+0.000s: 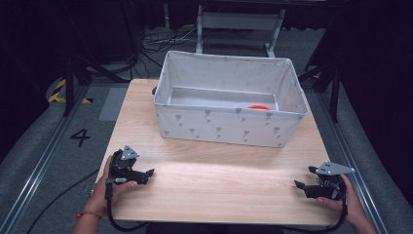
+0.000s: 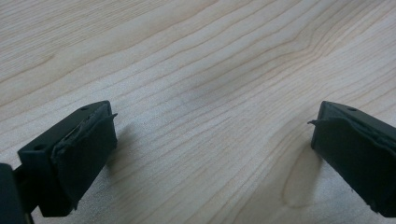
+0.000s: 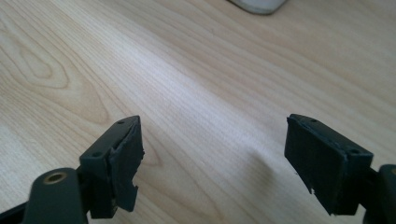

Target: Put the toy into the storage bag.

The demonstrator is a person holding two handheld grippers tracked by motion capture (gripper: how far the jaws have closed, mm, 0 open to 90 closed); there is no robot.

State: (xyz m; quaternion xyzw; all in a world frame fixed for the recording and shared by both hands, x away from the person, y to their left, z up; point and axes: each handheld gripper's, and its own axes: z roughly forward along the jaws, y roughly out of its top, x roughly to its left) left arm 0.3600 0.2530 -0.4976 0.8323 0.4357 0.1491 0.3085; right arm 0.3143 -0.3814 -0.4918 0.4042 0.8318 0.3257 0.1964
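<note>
The near wall of the fabric bin (image 1: 229, 126) hides most of the orange thing (image 1: 258, 107) inside, so you cannot tell what it is. In the right gripper view, the bin's corner (image 3: 259, 4) is cut off by the top edge.

Bright tabletop, dark surroundings, soft shadows, slight blur.

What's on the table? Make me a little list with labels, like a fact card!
table: light wood
box: white fabric bin, at the far side of the table
inside box: something orange-red, near the front wall, too hidden to name
left claw: open, holding nothing, near table's left edge
right claw: open, holding nothing, near table's right edge
between claws: bare wood
</note>
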